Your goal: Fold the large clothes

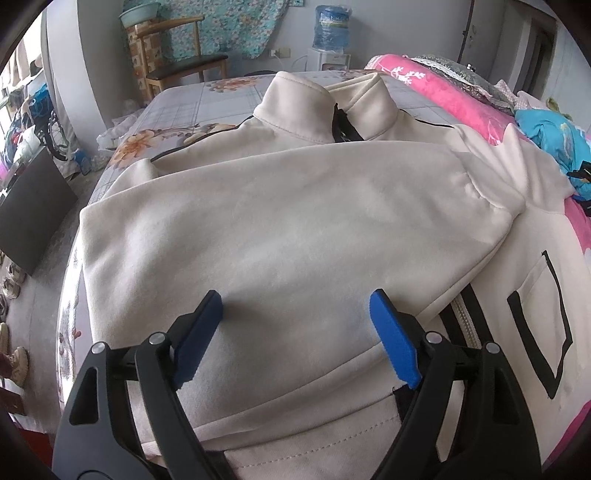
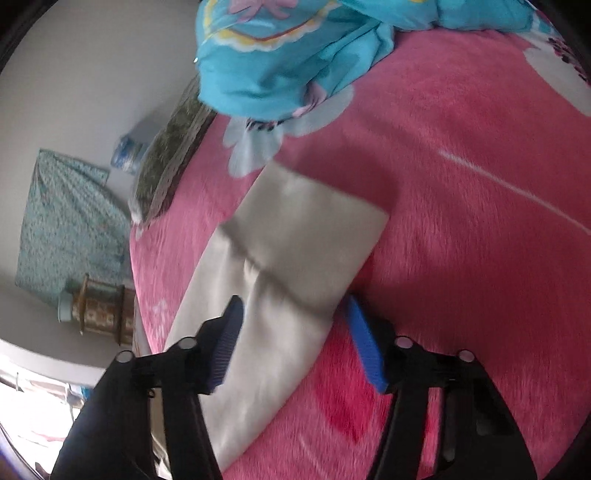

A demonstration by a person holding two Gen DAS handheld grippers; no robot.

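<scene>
A large cream jacket (image 1: 280, 206) with black trim lies spread on the bed, collar at the far end. One sleeve is folded across its front. My left gripper (image 1: 295, 302) is open just above the folded sleeve and holds nothing. In the right wrist view the jacket's other sleeve (image 2: 295, 251) lies stretched out on the pink blanket (image 2: 461, 221). My right gripper (image 2: 291, 306) is open with its blue fingers on either side of that sleeve near the cuff, not closed on it.
A blue patterned quilt (image 2: 288, 55) is bunched on the pink blanket beyond the sleeve; it also shows in the left wrist view (image 1: 550, 140). A wooden chair (image 1: 177, 62) and a water dispenser (image 1: 330, 33) stand past the bed. The bed edge drops off at left.
</scene>
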